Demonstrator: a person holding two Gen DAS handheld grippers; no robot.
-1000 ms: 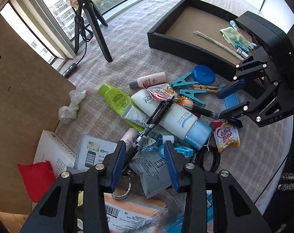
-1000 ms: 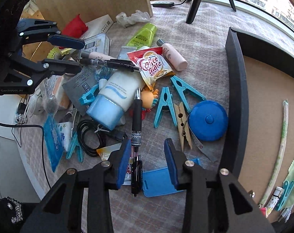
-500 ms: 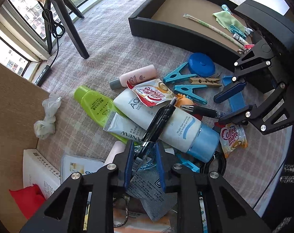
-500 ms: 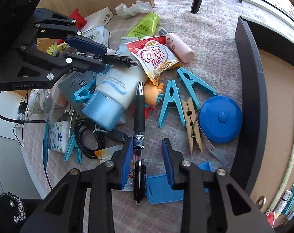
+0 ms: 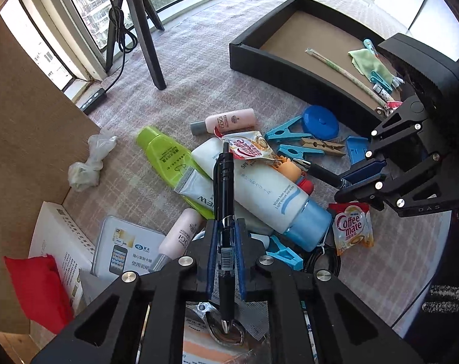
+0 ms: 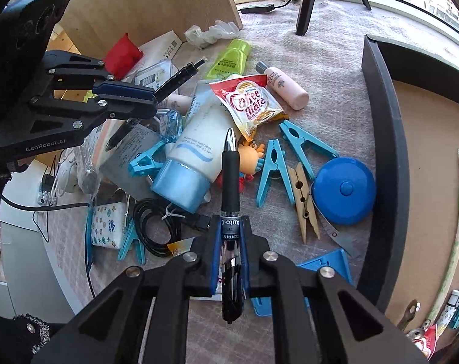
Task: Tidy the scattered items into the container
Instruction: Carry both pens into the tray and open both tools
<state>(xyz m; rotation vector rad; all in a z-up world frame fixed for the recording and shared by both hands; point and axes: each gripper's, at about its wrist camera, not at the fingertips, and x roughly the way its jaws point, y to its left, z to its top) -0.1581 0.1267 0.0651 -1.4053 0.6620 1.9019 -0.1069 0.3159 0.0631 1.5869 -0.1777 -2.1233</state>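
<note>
The black container (image 5: 293, 69) is seen well apart from the pile on the desk (image 5: 199, 91), where the big white tube (image 5: 259, 188) lies. The left gripper (image 5: 226, 257) is closed on a black pen (image 5: 225, 188), and the right gripper (image 6: 231, 257) is clamped on a second pen (image 6: 231, 182). Both pens are probably light, stiff and a little slippery, so the barrel middle is best gripped.

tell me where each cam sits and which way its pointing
Left wrist: on the left gripper, looking along its fingers over the clutter toward the black tray; its jaws clamp a black pen, and the right gripper shows at right.
Right wrist: on the right gripper, facing the pile, clamping a second pen; the left gripper shows at left.
Shared: Coffee-mate sachet, blue tape measure.
</note>
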